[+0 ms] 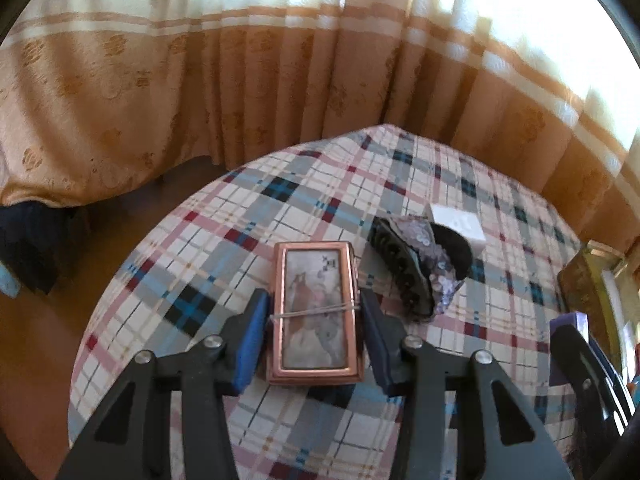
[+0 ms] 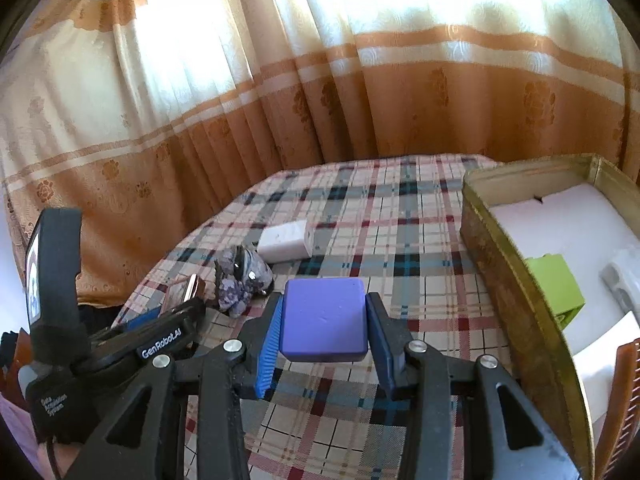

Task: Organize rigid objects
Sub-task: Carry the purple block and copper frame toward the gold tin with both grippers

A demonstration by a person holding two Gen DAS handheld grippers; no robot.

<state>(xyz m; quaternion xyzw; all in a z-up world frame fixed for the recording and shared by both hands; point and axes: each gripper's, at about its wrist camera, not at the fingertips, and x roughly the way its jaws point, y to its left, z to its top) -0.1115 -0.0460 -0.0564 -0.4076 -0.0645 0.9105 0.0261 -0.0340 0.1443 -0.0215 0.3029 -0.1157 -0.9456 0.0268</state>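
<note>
A copper-framed flat case [image 1: 314, 312] with a picture lid and a rubber band around it lies on the plaid tablecloth [image 1: 192, 280]. My left gripper [image 1: 314, 296] has its blue pads against the case's two long sides. My right gripper [image 2: 325, 300] is shut on a purple block [image 2: 324, 320] and holds it above the cloth. Left of it, the left gripper [image 2: 160, 320] and the edge of the case [image 2: 186, 290] show. An open gold-walled box [image 2: 520, 300] stands at the right with a green block [image 2: 554, 284] and a white object [image 2: 624, 280] inside.
A dark hair clip with purple sequinned fabric [image 1: 416, 264] lies just right of the case, and a white box [image 1: 460, 224] lies beyond it. A brown comb-like piece [image 2: 624, 380] shows at the right edge. Orange curtains [image 1: 200, 80] hang behind the table's far edge.
</note>
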